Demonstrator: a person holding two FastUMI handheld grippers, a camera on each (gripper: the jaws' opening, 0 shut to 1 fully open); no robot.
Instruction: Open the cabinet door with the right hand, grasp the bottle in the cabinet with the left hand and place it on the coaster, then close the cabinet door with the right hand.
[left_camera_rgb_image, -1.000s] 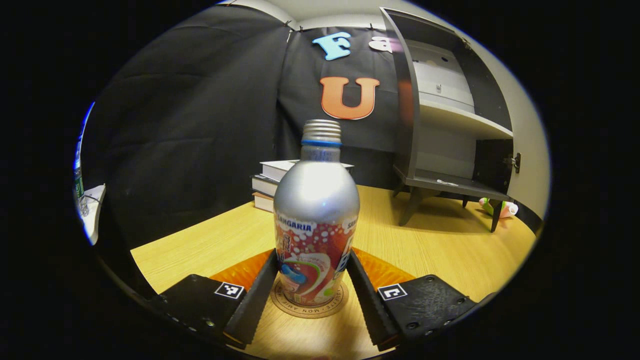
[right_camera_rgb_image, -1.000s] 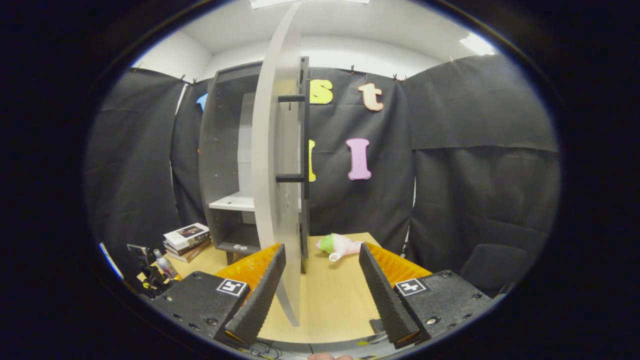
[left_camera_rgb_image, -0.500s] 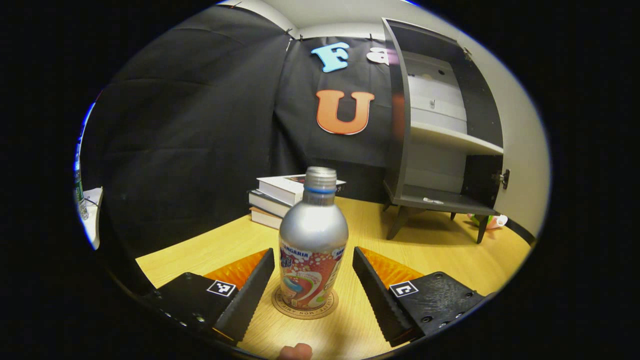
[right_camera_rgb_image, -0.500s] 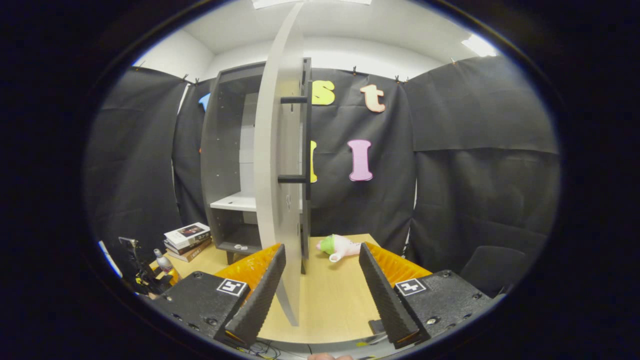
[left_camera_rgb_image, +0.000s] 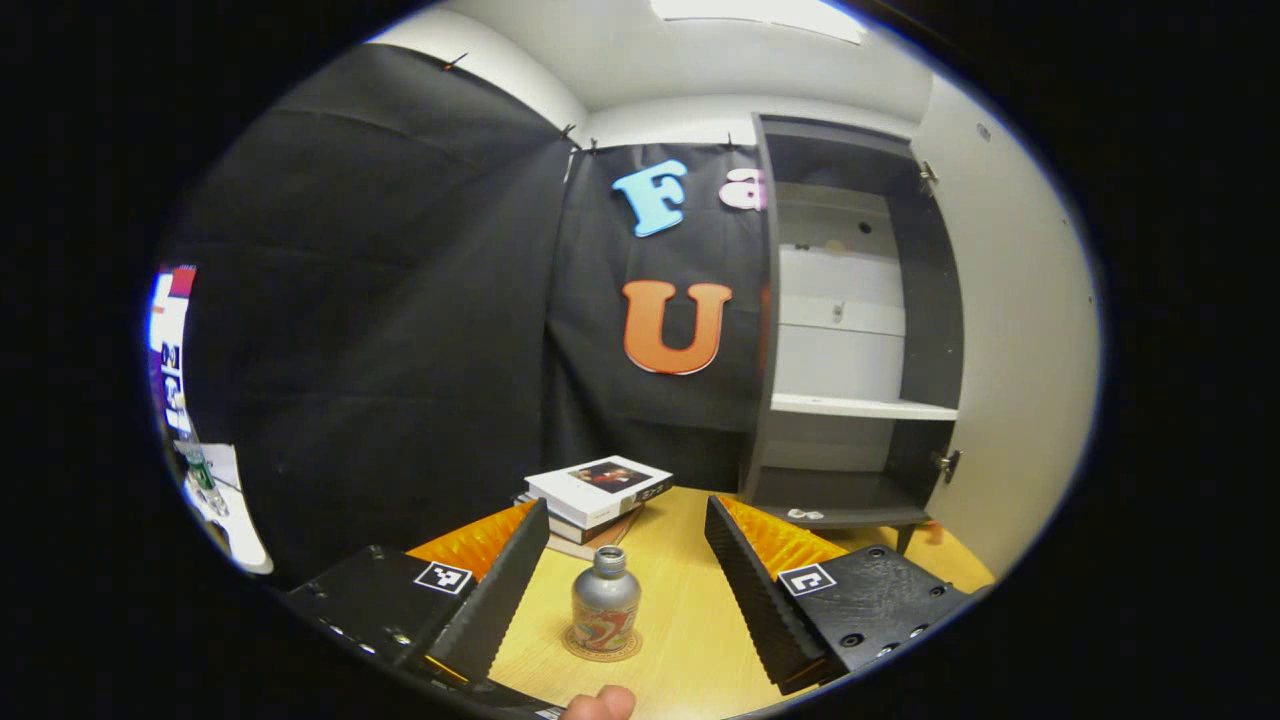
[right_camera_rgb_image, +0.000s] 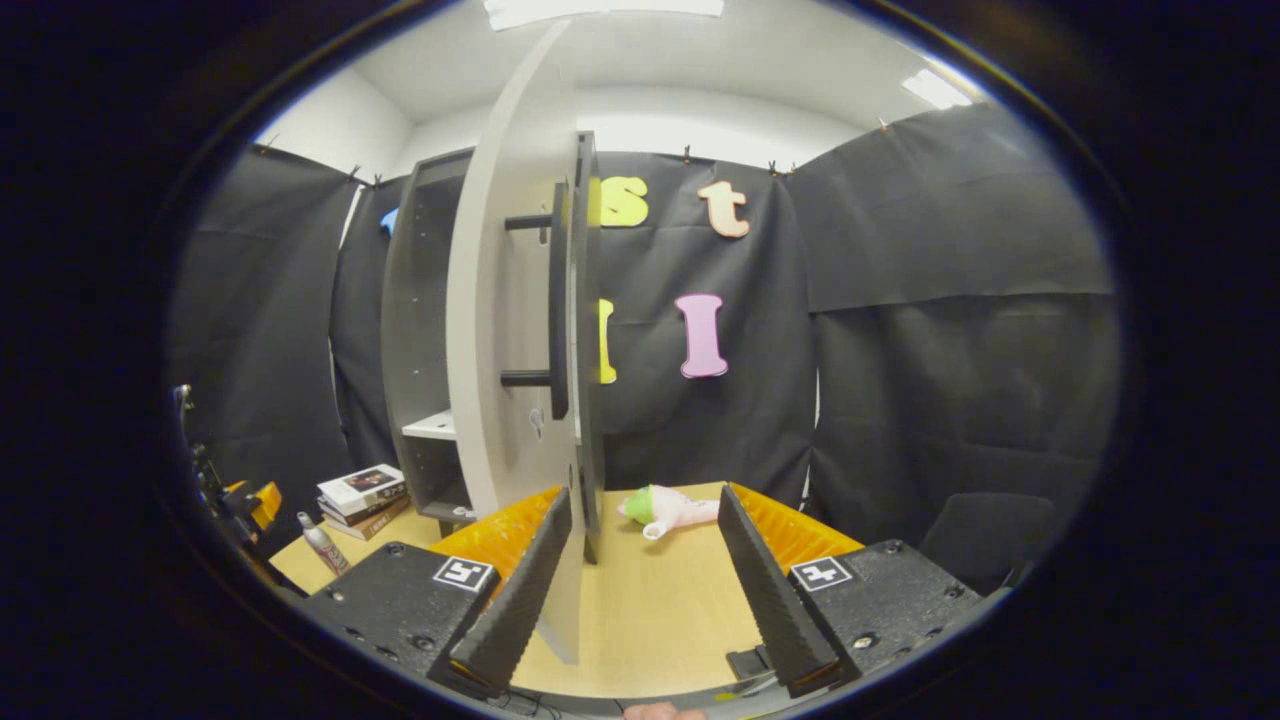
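- The bottle (left_camera_rgb_image: 605, 602) is standing upright on the coaster (left_camera_rgb_image: 602, 647) on the counter (left_camera_rgb_image: 680, 620).
- The left gripper (left_camera_rgb_image: 627, 590) is hovering with jaws wide, apart from the bottle.
- The right gripper (right_camera_rgb_image: 645, 580) is holding its jaws wide beside the open cabinet door (right_camera_rgb_image: 505, 330).

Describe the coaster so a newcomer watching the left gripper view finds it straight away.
Start at the tall grey cabinet standing open on the wooden table. Come forward past the stack of books. The coaster is the thin round disc under the upright silver bottle, the only flat round thing there.
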